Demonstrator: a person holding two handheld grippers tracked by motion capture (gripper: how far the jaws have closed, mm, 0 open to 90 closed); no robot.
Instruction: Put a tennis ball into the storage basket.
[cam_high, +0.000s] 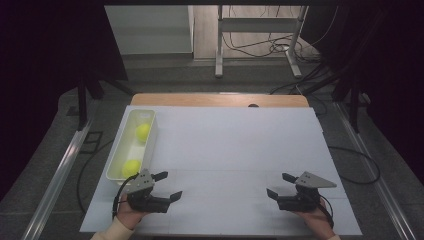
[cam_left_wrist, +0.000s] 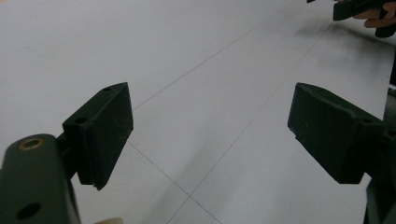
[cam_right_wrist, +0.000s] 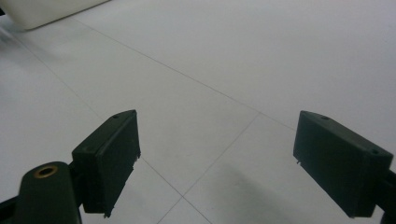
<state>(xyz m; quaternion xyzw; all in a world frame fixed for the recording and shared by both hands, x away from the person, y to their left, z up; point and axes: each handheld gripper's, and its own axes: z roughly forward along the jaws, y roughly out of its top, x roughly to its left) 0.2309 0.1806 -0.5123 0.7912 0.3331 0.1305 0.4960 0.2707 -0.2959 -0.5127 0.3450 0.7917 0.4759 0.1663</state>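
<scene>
Two yellow-green tennis balls in white rectangular bin (cam_high: 118, 150) at left edge of white table cover (cam_high: 230, 145). Near ball (cam_high: 131, 168) at the bin's near end, far ball (cam_high: 142, 132) past the middle toward the far end; well apart, not touching. Bin long axis running away from the person, upright, sitting on the cover.

Left gripper (cam_high: 171, 186) just beside the bin's near right corner, low over the cover, jaws pointing right toward table centre. Jaws standing apart, nothing between them, nothing gripped. Nearest ball is the near one, behind the bin wall; no contact with ball or bin. Held in left hand (cam_high: 129, 214), light sleeve at bottom edge. Grey three-cornered plate on top, black cable looping off the left side.

In left gripper view: left gripper (cam_left_wrist: 210, 135) jaws wide apart, bare white cover with thin seam lines between them. Right gripper and hand fingers visible at top right corner, far off.

Right gripper (cam_high: 279, 186) near right front of the cover, well apart from left gripper, jaws pointing left toward centre. Jaws parted, empty. Held in right hand (cam_high: 316, 216), cable trailing at wrist.

In right gripper view: right gripper (cam_right_wrist: 217, 154) jaws wide apart, bare cover between. Bin corner (cam_right_wrist: 42, 11) at top left, far off.

Wooden table edge (cam_high: 220, 100) showing beyond the cover. Metal frame legs (cam_high: 219, 50) and floor cables behind.
</scene>
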